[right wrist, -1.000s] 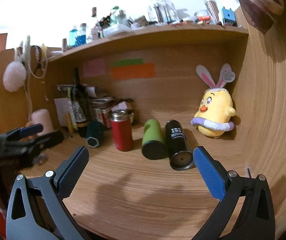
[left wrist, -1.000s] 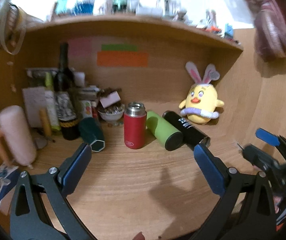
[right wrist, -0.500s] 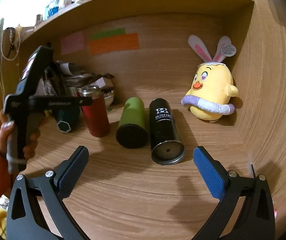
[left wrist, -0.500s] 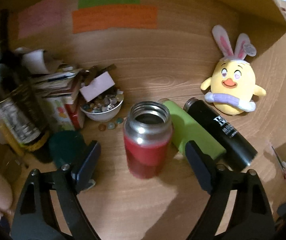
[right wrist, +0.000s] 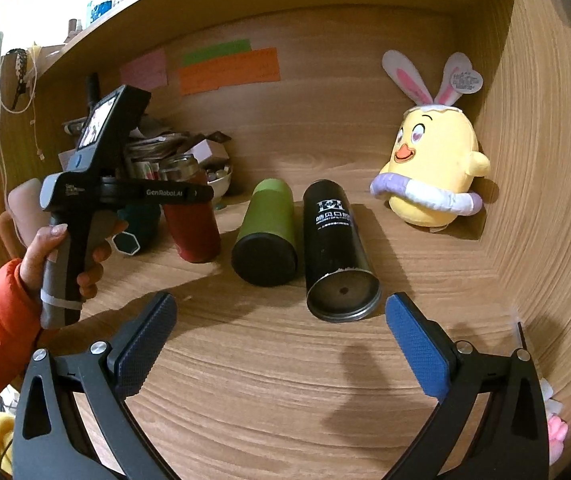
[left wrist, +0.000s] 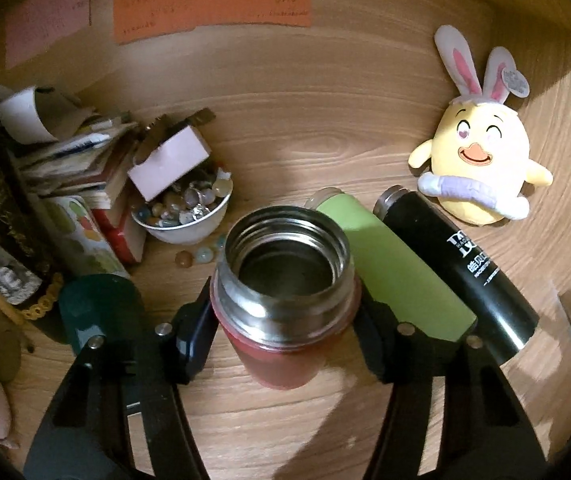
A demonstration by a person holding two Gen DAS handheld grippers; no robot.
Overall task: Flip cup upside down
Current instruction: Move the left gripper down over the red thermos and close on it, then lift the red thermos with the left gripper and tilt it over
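Observation:
A red cup with a steel rim (left wrist: 285,280) stands upright, mouth up, on the wooden shelf. My left gripper (left wrist: 285,324) straddles it just below the rim, with a pad close on each side; contact is unclear. In the right wrist view the red cup (right wrist: 193,228) stands behind the left gripper's body (right wrist: 125,196). My right gripper (right wrist: 281,344) is open and empty, held back over the shelf's front.
A green cup (left wrist: 389,264) and a black cup (left wrist: 461,264) lie on their sides right of the red one. A dark green cup (left wrist: 97,312), a white bowl of stones (left wrist: 185,216), boxes and a bottle stand left. A yellow plush chick (left wrist: 481,160) sits back right.
My left gripper has moved forward and down onto the red cup and its fingers have narrowed around it. The right gripper moved in slightly and stays open.

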